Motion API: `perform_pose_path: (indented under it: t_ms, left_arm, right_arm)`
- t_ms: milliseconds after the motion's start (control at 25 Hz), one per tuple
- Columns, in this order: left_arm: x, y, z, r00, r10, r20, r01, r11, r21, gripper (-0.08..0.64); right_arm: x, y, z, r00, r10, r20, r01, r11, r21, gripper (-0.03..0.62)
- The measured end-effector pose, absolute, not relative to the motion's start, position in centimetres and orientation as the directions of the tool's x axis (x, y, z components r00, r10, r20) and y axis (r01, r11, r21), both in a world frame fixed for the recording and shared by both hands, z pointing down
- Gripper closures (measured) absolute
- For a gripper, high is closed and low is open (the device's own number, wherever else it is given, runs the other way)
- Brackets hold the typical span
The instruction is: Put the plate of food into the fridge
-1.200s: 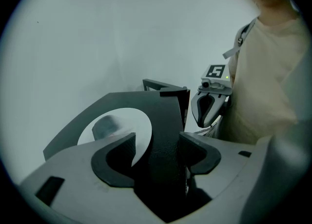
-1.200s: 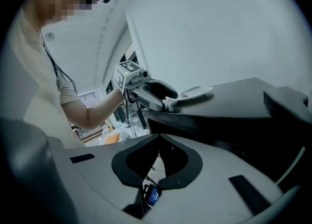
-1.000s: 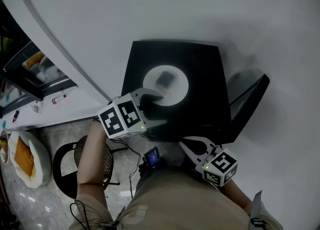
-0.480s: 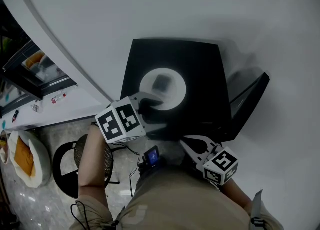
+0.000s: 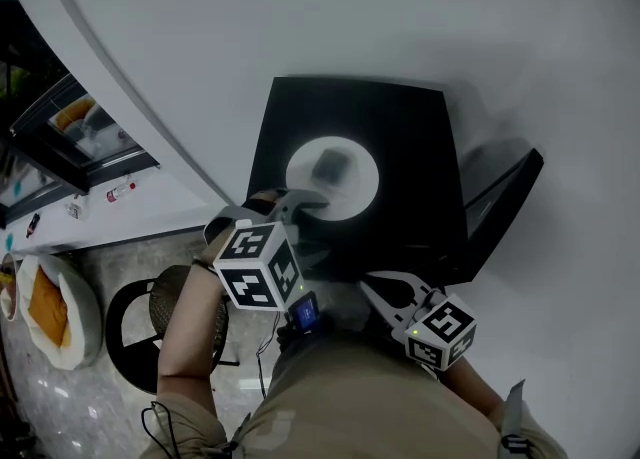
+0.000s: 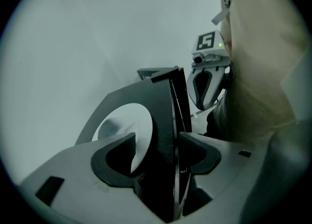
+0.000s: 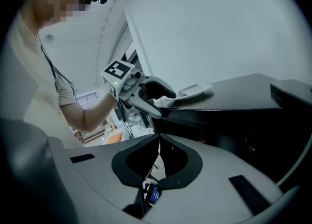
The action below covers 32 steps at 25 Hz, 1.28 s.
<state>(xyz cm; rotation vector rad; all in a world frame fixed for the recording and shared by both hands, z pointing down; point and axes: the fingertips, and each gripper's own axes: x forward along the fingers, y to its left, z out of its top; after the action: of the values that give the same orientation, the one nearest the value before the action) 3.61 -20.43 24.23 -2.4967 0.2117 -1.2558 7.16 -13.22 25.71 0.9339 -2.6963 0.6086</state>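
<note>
A white plate (image 5: 355, 187) with a grey piece of food (image 5: 330, 160) sits on top of the low black fridge (image 5: 410, 147), near its front left. The fridge door (image 5: 500, 202) hangs open at the right. My left gripper (image 5: 315, 222) is at the plate's near rim. Its jaws stand apart, one over the plate (image 6: 124, 123) and one down the front of the fridge's top edge (image 6: 163, 101), and I see no pad pressing. In the right gripper view the left gripper (image 7: 163, 102) straddles the plate's rim (image 7: 195, 91). My right gripper (image 5: 368, 284) hangs shut and empty before the fridge front.
A white wall rises behind the fridge. At the left stand a dark shelf unit (image 5: 80, 142), a round black chair (image 5: 150, 332) and a white cushion bed (image 5: 50, 312) on the tiled floor. The person's body is close in front of the fridge.
The left gripper has rolled at the plate's rim, and its marker cube has swung down toward the person. The plate stays on the fridge top. The right gripper has not moved.
</note>
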Motion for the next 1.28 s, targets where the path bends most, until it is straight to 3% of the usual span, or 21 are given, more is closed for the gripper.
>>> perform_pose_path:
  t_ms: [360,720,1040,1280]
  left_arm:
    - [3.6,-20.4,24.4,0.583,-0.411,0.701,0.004,-0.861,-0.508,0.301]
    - [3.4,-19.2,23.9,0.623,-0.381,0.684,-0.014,-0.879,-0.477,0.307]
    - [3.7,-19.8,24.8,0.581,-0.401,0.708,0.034,-0.857,-0.514,0.305]
    - [3.7,-20.2,24.6,0.603,-0.449,0.659,-0.007,-0.829,-0.559,0.307]
  right_arm:
    - [6.9,-13.2,25.7,-0.771,-0.535,0.346,-0.632,0.709,-0.312,0.569]
    - [7.1,-12.9,25.8,-0.766,-0.539,0.350,-0.638,0.703,-0.315,0.569]
    - [6.9,-12.5,25.7,-0.767,-0.536,0.353,-0.637,0.707,-0.308,0.569]
    - [7.3,-12.6,25.6,-0.756,-0.549,0.357,-0.650,0.694,-0.309,0.569]
